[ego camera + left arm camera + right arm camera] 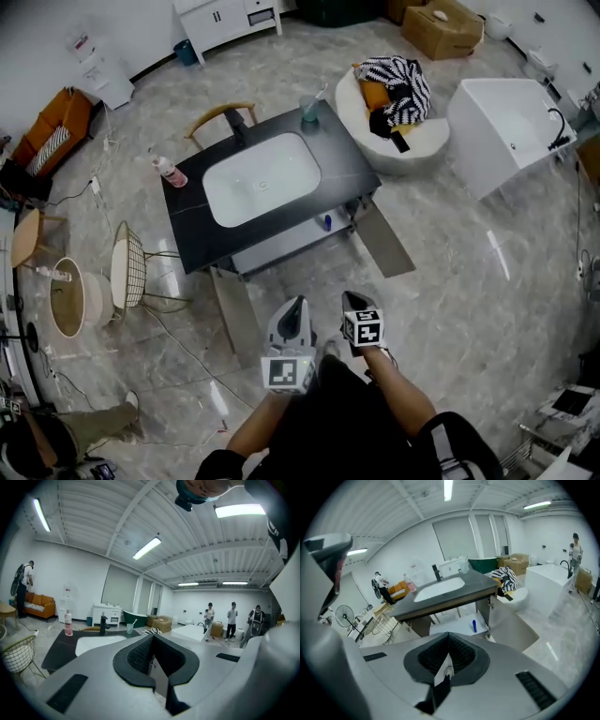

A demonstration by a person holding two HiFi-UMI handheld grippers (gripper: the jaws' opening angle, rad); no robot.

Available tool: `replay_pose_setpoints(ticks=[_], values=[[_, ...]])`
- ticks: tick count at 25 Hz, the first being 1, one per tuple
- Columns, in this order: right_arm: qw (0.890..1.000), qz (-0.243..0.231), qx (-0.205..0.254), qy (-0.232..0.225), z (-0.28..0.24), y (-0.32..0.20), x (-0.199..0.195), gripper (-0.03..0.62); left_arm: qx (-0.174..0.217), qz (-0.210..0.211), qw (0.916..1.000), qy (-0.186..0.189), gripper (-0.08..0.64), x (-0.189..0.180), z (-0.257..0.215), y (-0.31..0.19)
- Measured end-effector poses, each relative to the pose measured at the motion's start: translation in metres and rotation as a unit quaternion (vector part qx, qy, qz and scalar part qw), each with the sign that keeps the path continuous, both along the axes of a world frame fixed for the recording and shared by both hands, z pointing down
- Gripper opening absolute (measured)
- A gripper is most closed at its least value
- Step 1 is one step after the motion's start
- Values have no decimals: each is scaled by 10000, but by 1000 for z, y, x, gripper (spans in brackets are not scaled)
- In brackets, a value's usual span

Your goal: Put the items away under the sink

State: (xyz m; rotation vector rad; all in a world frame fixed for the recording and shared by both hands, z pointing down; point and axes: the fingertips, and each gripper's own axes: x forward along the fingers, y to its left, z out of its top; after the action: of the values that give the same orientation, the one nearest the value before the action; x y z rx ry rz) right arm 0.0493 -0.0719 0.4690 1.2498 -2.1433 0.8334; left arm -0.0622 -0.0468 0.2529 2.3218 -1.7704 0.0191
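left gripper [296,309], right gripper [352,302] side by side near body, pointing toward sink [262,178]; fingers of both clenched, empty

Grey left hand-held gripper [296,305] and right hand-held gripper [353,300], black-padded, square-marker cubes [289,371]; black short sleeves [448,442].

Head camera, high and some way back, looks steeply down on the dark table [192,225] and its white sink [262,178] at mid-frame. The camera on the left gripper [298,302] looks almost level across the tabletop, taking in much ceiling [93,522]. The camera on the right gripper [352,296] faces the table's front and the shelf [457,626] beneath. All three views share table and sink. The head and right gripper views also share the shelf's blue bottle [474,626].
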Motion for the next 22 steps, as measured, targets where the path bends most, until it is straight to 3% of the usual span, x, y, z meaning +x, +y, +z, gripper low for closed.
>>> replay_pose_setpoints(ticks=[7,13,18,22], values=[[9914,-229,1173,-539,-142,68,3,11,117,-98,9996,-247,15,6,-44,64],[9718,-171,2164,-925,-244,130,5,11,289,-116,9993,-226,15,3,-70,103],[9554,-65,2766,-1035,-290,159,-3,11,510,-23,9985,-208,15,-7,-80,123],[9517,27,2892,-1033,-295,174,-12,11,526,73,9983,-248,15,-15,-79,138]])
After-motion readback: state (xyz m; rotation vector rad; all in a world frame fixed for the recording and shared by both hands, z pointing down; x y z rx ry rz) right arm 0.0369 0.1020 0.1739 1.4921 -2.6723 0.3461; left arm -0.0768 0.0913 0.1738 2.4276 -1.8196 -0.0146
